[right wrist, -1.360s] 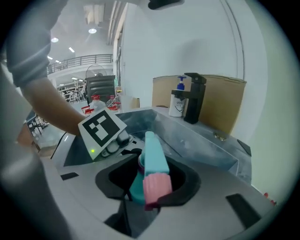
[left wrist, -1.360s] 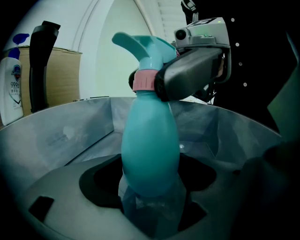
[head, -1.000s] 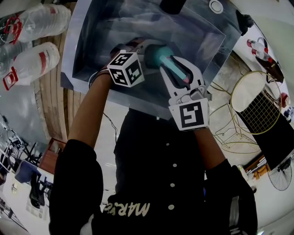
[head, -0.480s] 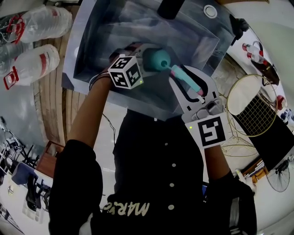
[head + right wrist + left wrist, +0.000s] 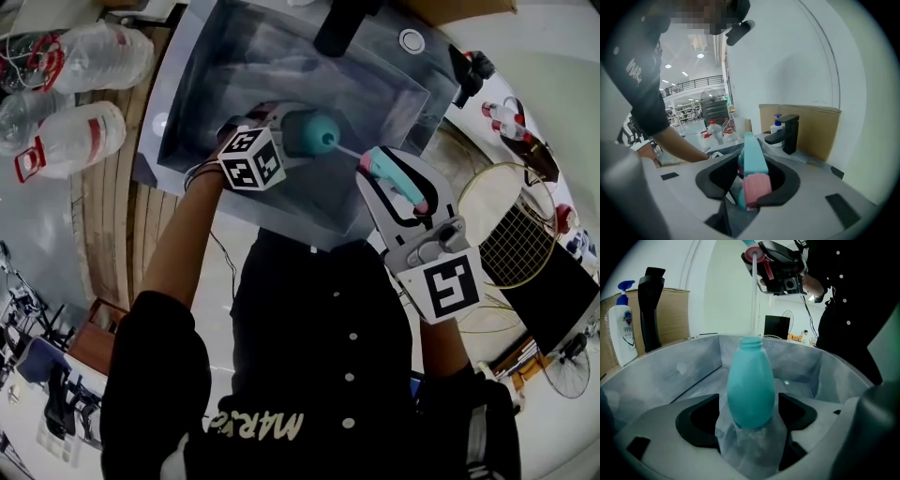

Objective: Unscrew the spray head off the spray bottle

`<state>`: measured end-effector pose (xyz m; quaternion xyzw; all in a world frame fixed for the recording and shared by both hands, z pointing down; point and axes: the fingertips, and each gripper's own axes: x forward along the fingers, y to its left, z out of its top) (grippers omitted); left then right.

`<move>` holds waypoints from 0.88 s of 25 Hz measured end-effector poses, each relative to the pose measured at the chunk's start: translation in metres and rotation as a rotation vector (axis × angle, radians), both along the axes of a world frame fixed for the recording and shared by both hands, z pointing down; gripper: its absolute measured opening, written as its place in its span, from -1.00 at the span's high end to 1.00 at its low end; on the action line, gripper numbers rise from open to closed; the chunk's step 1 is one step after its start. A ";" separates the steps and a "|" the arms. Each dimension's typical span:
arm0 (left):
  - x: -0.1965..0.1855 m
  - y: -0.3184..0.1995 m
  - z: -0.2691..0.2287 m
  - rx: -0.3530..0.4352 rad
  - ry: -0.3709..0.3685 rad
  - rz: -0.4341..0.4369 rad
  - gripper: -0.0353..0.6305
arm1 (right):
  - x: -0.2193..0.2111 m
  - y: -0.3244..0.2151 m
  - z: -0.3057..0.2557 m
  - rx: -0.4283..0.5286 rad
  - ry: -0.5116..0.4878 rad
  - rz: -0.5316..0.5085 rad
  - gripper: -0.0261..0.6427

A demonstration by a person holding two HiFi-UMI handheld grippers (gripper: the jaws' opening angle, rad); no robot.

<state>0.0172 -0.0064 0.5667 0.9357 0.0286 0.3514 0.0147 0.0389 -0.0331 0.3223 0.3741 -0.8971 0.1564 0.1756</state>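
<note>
Over a steel sink (image 5: pixel 178 122) sunk in the wooden bench (image 5: pixel 98 202), the teal spray bottle (image 5: pixel 750 390) is clamped low on its body by the left hand-held gripper (image 5: pixel 747 423), its neck bare. Just beside it and higher, the right hand-held gripper (image 5: pixel 401 183) clasps the detached spray head (image 5: pixel 752 164), whose thin tube (image 5: pixel 753 296) runs down toward the bottle's mouth. A black faucet (image 5: pixel 787 133) stands at the sink's edge.
</note>
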 end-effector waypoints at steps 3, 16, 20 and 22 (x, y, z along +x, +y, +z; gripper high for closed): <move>-0.011 0.003 -0.013 0.027 -0.025 -0.014 -0.27 | 0.004 0.002 -0.014 0.009 -0.012 0.005 0.48; -0.049 -0.023 -0.172 0.376 0.101 -0.498 0.82 | 0.044 0.008 -0.046 0.084 -0.075 0.017 0.48; -0.049 -0.013 -0.222 0.376 0.165 -0.661 0.82 | 0.053 0.010 -0.062 0.144 -0.106 0.013 0.48; -0.050 -0.008 -0.242 0.362 0.194 -0.740 0.82 | 0.062 0.011 -0.071 0.171 -0.113 0.018 0.48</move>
